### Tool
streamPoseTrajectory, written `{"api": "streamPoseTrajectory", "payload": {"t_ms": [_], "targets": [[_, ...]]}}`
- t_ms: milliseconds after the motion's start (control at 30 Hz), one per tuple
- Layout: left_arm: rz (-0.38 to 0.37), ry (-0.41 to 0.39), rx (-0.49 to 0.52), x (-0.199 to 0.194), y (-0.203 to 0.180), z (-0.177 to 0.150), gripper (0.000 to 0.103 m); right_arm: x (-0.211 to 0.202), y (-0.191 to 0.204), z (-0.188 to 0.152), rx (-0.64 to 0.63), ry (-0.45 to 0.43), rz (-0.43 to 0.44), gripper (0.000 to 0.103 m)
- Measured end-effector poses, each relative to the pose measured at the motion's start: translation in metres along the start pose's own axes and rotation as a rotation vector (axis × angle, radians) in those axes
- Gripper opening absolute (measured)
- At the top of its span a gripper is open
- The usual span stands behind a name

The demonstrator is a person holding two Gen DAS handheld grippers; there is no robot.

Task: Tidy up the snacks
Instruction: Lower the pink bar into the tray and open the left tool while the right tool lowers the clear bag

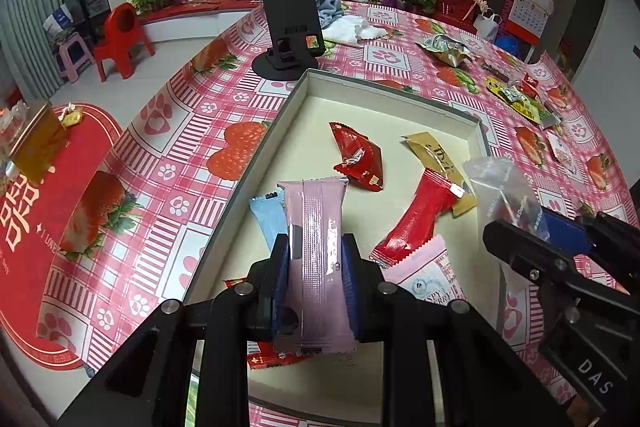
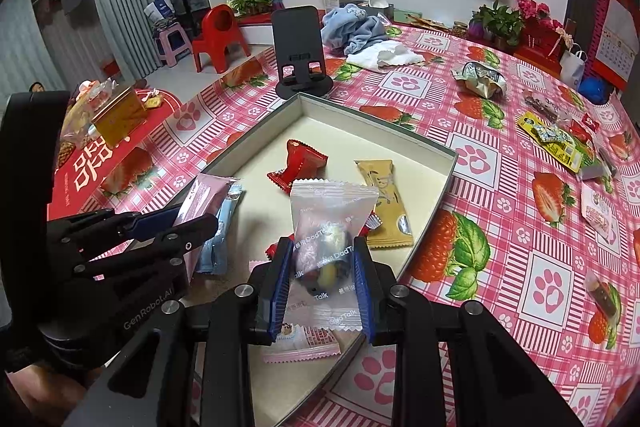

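1. The left gripper (image 1: 316, 259) has its blue pads pinched tight on a long pale-pink foil snack bar (image 1: 316, 247), which hangs over the near left part of the shallow cream-lined cardboard tray (image 1: 256, 163).
2. Just under and left of that bar lies a light-blue wrapped bar (image 1: 266, 217); I would set the pink one down flat beside it, parallel, not across it.
3. Mid-tray rest a crumpled red foil packet (image 1: 356, 159) and a long red sachet (image 1: 416, 215), so keep the release low to avoid sliding onto them.
4. The right gripper (image 2: 322, 267) is closed on a clear plastic candy pouch (image 2: 330, 223), held above the tray's near right side.
5. A tan wrapped biscuit pack (image 2: 384, 199) lies just beyond; the open floor near it looks the best drop spot.
6. More wrappers sit on the strawberry-print tablecloth (image 2: 500, 187), well apart to the right.
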State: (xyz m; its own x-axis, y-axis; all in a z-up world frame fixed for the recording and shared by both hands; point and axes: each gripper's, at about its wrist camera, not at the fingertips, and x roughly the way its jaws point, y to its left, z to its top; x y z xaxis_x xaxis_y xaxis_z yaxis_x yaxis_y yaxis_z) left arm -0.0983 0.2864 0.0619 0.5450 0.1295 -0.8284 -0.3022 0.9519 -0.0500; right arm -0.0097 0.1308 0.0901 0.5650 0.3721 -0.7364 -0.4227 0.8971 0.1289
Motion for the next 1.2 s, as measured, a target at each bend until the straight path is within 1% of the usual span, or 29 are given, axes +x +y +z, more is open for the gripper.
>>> {"api": "streamPoseTrajectory", "payload": {"t_ms": [167, 667, 1200], "targets": [[0.006, -0.008, 0.009, 0.0, -0.001, 0.006, 0.027, 0.001, 0.0, 0.004, -0.004, -0.002, 0.004, 0.031], [0.015, 0.032, 0.022, 0.012, -0.001, 0.012, 0.027, 0.01, -0.001, 0.011, -0.004, 0.019, 0.01, 0.031], [0.011, 0.036, 0.034, 0.016, -0.004, 0.016, 0.027, 0.014, -0.003, 0.013, -0.008, 0.022, 0.009, 0.031]]}}
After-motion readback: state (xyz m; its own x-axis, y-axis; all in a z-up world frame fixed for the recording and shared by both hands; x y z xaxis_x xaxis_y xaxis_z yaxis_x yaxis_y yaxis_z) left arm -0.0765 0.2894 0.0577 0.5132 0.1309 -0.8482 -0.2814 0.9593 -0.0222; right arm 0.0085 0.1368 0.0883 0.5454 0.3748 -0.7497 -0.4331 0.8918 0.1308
